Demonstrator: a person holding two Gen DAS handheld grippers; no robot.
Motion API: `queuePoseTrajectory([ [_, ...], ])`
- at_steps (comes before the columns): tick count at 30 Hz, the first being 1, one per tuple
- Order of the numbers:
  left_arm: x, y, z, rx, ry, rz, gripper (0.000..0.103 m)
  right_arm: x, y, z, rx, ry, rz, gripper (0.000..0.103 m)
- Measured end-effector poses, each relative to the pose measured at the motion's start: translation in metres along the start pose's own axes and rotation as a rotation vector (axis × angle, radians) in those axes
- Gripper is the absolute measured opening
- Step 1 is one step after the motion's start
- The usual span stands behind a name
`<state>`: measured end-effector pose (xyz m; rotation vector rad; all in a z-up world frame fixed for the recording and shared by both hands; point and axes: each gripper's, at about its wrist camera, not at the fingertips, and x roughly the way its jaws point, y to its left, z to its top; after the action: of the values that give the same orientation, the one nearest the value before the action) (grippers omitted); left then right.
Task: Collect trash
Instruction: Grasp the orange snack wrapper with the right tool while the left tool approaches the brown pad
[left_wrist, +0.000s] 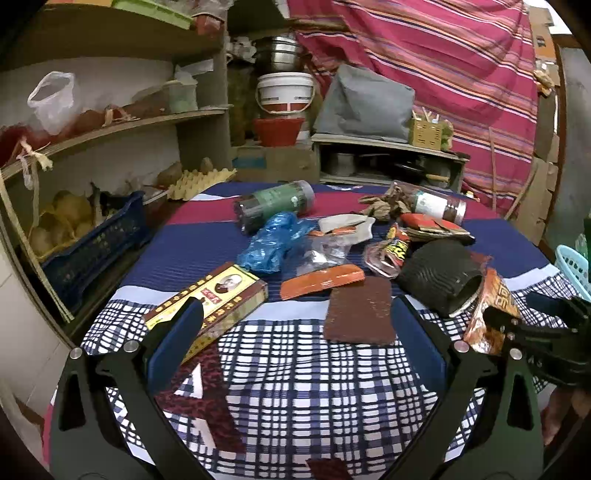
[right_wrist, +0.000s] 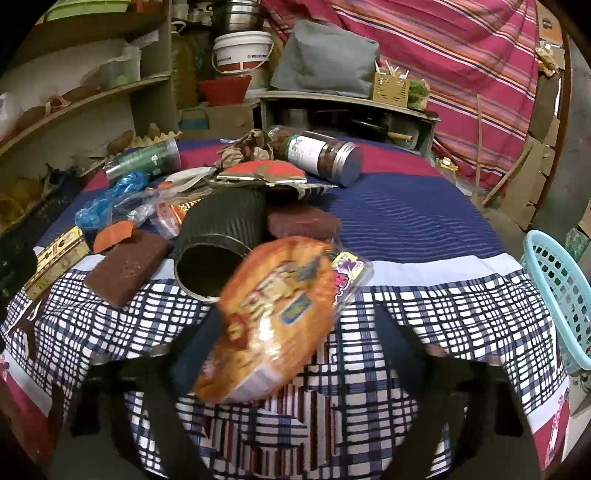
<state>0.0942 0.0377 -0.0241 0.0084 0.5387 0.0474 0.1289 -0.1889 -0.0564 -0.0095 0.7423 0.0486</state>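
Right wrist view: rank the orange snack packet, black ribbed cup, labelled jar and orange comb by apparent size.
1. Orange snack packet, largest, though nearest the camera.
2. Black ribbed cup.
3. Labelled jar, farther back, so unsure against the cup.
4. Orange comb, partly hidden.

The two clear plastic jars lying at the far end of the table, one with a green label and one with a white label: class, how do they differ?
The green-label clear plastic jar lies on the far left beside the crumpled blue plastic bag; the white-label clear plastic jar lies on the far right beside crumpled brown paper. The white-label jar shows a silver metal lid; the green-label jar's end looks dark. Both lie on their sides.
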Motion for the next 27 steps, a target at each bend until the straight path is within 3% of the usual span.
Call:
queuePoseTrajectory([
  [1, 0.002, -0.001, -0.001, 0.006, 0.005, 0.001, 0.098, 0.0, -0.001, 0.0, 0.007, 0.006, 0.019, 0.049],
  [4, 0.007, -0.003, -0.002, 0.007, 0.023, 0.003, 0.098, 0.0, -0.004, 0.0, 0.019, 0.008, 0.049, 0.033],
  [9, 0.013, 0.006, -0.002, -0.036, 0.048, 0.0, 0.098, -0.006, -0.011, 0.004, 0.012, -0.021, 0.046, 0.015],
  [13, 0.018, 0.008, -0.005, -0.058, 0.068, 0.0, 0.098, -0.01, -0.025, 0.008, 0.055, -0.033, 0.074, 0.01],
  [19, 0.027, -0.006, -0.007, -0.008, 0.078, -0.001, 0.098, -0.017, -0.044, 0.015, 0.067, -0.07, 0.05, 0.01],
  [27, 0.065, -0.034, 0.003, 0.115, 0.199, -0.057, 0.098, -0.004, -0.061, 0.017, 0.102, -0.061, 0.057, 0.01],
])
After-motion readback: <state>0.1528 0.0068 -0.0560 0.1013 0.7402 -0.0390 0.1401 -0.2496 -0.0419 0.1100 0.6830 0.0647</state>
